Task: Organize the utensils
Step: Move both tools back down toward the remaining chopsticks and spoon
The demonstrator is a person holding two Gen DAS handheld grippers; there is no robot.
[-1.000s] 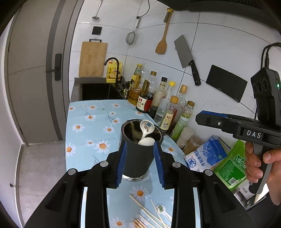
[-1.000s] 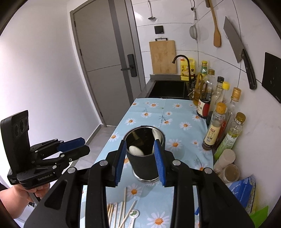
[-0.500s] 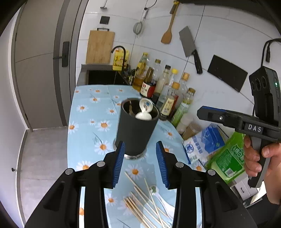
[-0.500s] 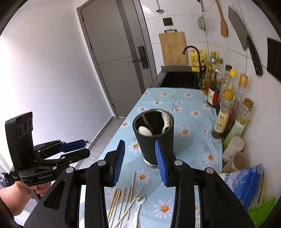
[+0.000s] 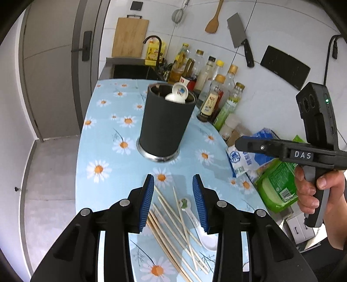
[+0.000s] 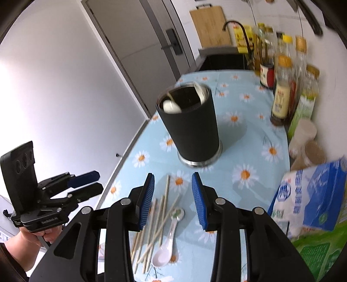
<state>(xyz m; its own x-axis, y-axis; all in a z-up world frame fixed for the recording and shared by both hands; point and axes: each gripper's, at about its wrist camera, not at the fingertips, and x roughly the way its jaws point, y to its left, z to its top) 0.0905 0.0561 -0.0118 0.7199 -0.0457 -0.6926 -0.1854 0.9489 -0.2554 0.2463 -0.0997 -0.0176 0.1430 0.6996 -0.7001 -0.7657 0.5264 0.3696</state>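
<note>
A person stands at a counter covered with a light blue cloth printed with white daisies (image 5: 104, 151) and holds one gripper in each hand. The left gripper (image 5: 173, 204) points down at a loose pile of thin wooden chopsticks (image 5: 171, 225) that lie flat on the cloth. Its two blue ribbed pads stand partly apart, and nothing is pressed between them; the chopsticks are only seen through the gap, lower on the cloth. The right gripper (image 6: 173, 201) also points down over the same pile, with its pads partly apart and empty.

Among the chopsticks lies a white ceramic spoon with a small green picture on its handle (image 6: 167, 245). It touches some of the sticks.

Beyond the pile, near it but apart, a tall black cylindrical holder with a shiny metal base (image 5: 167, 123) stands upright on the cloth. Inside it two white ceramic spoons (image 5: 176, 96) lean against the rim.

Behind the holder, along the white tiled wall, is a row of sauce and oil bottles (image 5: 219, 95). A blue and white bag (image 6: 312, 195) lies at the right edge of the counter. On the wall hang a steel cleaver with a black handle (image 5: 239, 36) and a wooden spatula (image 5: 213, 20).
</note>
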